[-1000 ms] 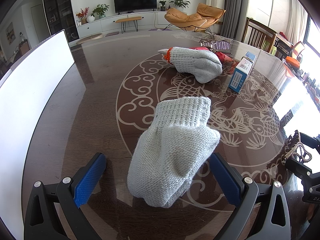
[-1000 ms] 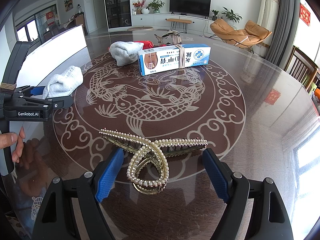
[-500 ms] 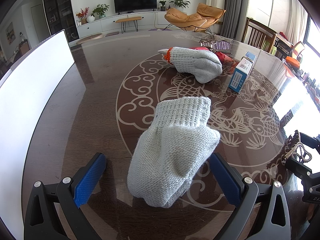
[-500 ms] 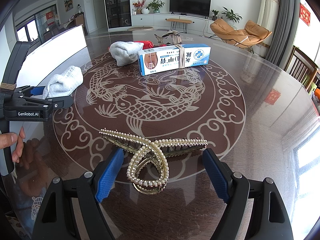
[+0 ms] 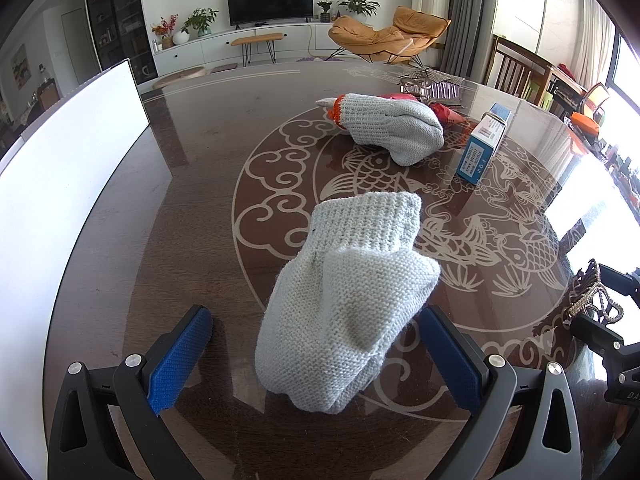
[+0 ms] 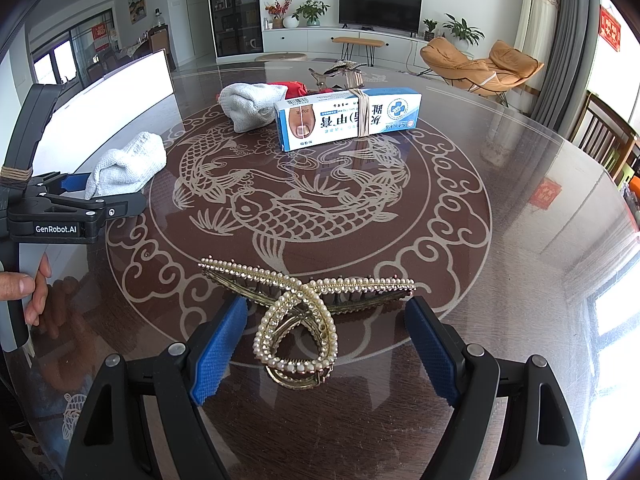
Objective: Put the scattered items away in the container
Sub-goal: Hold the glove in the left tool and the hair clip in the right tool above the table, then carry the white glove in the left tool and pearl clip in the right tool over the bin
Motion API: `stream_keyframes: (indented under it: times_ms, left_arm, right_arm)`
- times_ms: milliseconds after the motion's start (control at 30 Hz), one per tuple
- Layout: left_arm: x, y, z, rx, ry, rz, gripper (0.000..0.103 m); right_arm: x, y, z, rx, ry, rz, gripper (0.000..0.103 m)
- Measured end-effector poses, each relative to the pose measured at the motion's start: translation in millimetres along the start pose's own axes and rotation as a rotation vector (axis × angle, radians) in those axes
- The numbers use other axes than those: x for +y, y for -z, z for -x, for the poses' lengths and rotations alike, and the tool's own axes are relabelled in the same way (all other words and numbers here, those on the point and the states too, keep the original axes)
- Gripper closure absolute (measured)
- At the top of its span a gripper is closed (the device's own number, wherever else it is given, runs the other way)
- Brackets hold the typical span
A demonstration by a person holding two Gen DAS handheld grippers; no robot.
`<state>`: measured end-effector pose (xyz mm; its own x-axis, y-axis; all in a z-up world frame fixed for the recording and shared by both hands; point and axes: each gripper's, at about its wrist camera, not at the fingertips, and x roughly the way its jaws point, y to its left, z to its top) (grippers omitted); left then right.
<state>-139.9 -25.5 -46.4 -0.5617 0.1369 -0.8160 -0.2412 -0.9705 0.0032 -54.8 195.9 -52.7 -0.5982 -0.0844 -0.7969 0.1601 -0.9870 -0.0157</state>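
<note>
A grey knitted glove [image 5: 348, 304] lies on the dark table between the blue pads of my open left gripper [image 5: 320, 356]; the pads stand apart from it. It also shows in the right wrist view [image 6: 128, 166]. A pearl hair claw [image 6: 298, 312] lies between the pads of my open right gripper [image 6: 324, 344], untouched. A second glove with an orange cuff [image 5: 388, 128] and a blue-white box [image 6: 348, 120] lie farther back. The white container [image 5: 60, 184] stands along the table's left side.
A red packet [image 5: 444, 114] and a metallic hair clip [image 5: 430, 86] lie beyond the far glove. The table [image 5: 200, 200] has a carved fish pattern. Chairs stand at the right edge. My left gripper appears in the right wrist view [image 6: 60, 204].
</note>
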Motion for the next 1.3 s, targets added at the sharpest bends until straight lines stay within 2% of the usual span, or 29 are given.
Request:
stream_keyframes:
  times_ms: [333, 467, 633, 700, 767, 833, 967, 1300]
  left_arm:
    - [-0.9, 3.2, 4.0, -0.001, 0.016, -0.018, 0.0]
    - [-0.7, -1.4, 4.0, 0.052, 0.088, -0.112, 0.0]
    - [3.1, -11.6, 5.7, 0.056, 0.228, -0.062, 0.0]
    - [-5.7, -14.5, 2.0, 0.06, 0.202, -0.108, 0.0]
    - [-20.1, -13.4, -2.0, 0.067, 0.135, -0.196, 0.0]
    - [-27.4, -13.3, -1.2, 0.042, 0.132, -0.233, 0.0]
    - [-23.6, -12.9, -2.8, 0.013, 0.139, -0.197, 0.0]
    - [-22.9, -16.4, -8.7, 0.029, 0.121, -0.173, 0.0]
  right_arm:
    - [-0.1, -0.1, 0.0, 0.0, -0.001, 0.0, 0.021]
    - [-0.4, -0.3, 0.0, 0.0, -0.004, -0.002, 0.021]
    - [-0.8, -0.4, -0.2, 0.0, -0.006, -0.004, 0.021]
    - [-0.8, -0.5, -0.2, 0.001, -0.006, -0.004, 0.021]
    - [-1.1, -0.3, -0.1, 0.0, -0.008, -0.005, 0.021]
    - [-1.3, -0.4, -0.2, 0.001, -0.009, -0.005, 0.021]
    - [-1.2, -0.2, -0.4, 0.001, -0.009, -0.005, 0.021]
    - [-1.1, -0.4, -0.5, 0.001, -0.009, -0.005, 0.021]
